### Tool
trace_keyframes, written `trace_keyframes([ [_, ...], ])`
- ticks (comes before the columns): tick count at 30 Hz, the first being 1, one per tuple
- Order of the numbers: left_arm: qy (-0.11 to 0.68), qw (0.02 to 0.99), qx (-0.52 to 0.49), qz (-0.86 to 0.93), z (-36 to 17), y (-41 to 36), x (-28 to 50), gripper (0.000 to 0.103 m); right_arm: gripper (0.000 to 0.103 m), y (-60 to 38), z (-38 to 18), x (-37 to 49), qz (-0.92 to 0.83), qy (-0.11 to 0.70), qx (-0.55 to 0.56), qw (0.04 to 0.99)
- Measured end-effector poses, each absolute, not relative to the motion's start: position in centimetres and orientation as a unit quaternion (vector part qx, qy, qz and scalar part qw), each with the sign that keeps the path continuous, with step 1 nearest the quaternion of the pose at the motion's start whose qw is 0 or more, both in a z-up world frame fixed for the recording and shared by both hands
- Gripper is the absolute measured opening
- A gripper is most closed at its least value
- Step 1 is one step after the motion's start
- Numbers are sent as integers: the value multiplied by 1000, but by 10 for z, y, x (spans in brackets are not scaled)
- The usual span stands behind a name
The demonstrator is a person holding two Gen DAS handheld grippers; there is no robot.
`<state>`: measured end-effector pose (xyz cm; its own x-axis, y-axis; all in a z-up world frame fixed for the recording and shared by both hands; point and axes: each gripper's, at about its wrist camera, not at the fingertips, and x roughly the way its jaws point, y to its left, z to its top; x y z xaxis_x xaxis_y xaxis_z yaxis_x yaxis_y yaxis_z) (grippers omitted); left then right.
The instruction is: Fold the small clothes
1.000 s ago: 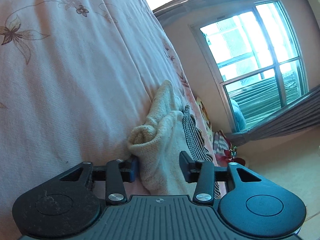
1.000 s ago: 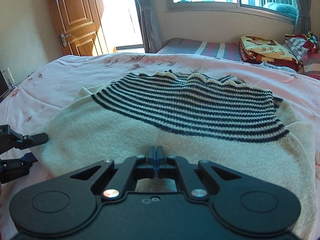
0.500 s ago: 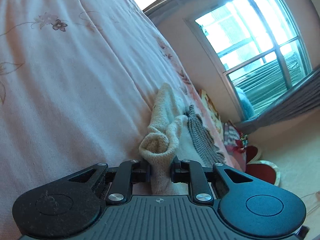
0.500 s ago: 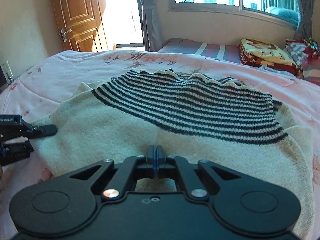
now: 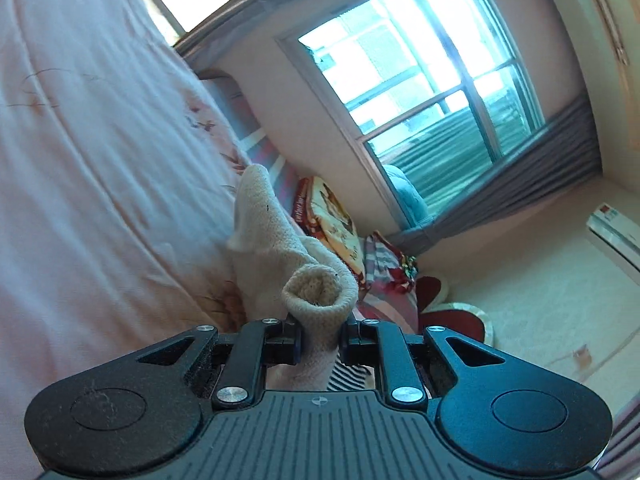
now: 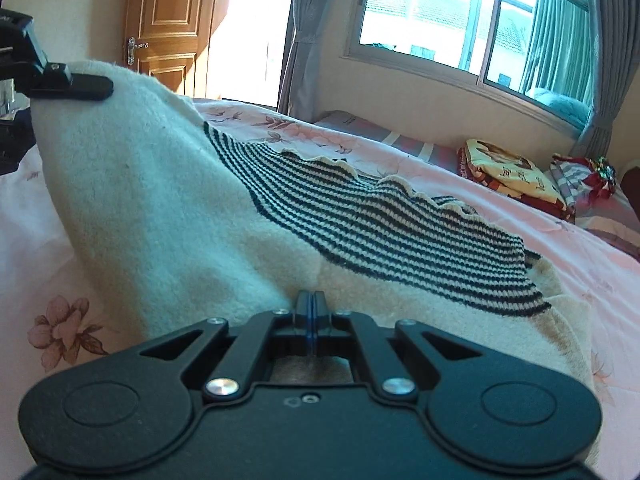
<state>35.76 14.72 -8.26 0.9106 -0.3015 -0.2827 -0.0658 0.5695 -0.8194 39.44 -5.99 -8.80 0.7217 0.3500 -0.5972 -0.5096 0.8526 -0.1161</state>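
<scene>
A cream knitted sweater (image 6: 160, 220) with a black-striped band (image 6: 380, 220) lies on the pink flowered bedspread (image 6: 600, 280). My left gripper (image 5: 320, 340) is shut on a rolled cream corner of the sweater (image 5: 276, 240) and holds it up off the bed. The right wrist view shows that raised corner at the upper left, with the left gripper's upper finger (image 6: 76, 86) on top of it. My right gripper (image 6: 314, 300) is shut, its tips against the sweater's near edge. Whether fabric is pinched between them is hidden.
Folded blankets and striped pillows (image 6: 504, 168) are piled at the far right of the bed under the window (image 6: 460, 20). A wooden door (image 6: 168, 20) stands behind the bed at the left. Bare bedspread (image 5: 80, 180) stretches left of the sweater.
The left gripper's jaws closed on the sweater's cream corner, then rose with it, pulling that side up off the bed. The right gripper stayed shut at the near edge.
</scene>
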Motion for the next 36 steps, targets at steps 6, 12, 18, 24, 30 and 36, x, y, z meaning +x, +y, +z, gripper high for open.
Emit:
trace_keyframes([
  [6,236,883,-383,-130,-54,86,382,17,7,-123,-74,429,252,375,128,883],
  [12,304,886,-307,-167,-69,6,402,17,67,-241,-61,431,202,349,364,840],
  [18,345,898,-197,-188,-85,-65,398,52,69,-279,-57,423,207,343,418,815],
  [24,279,917,-184,-216,-28,-32,352,94,70,-285,-67,418,214,368,425,799],
  [30,291,921,-251,-57,-47,72,361,94,70,-256,-65,428,241,409,395,787],
  [36,357,895,-266,-17,-95,83,376,91,70,-211,-69,447,239,459,317,795],
])
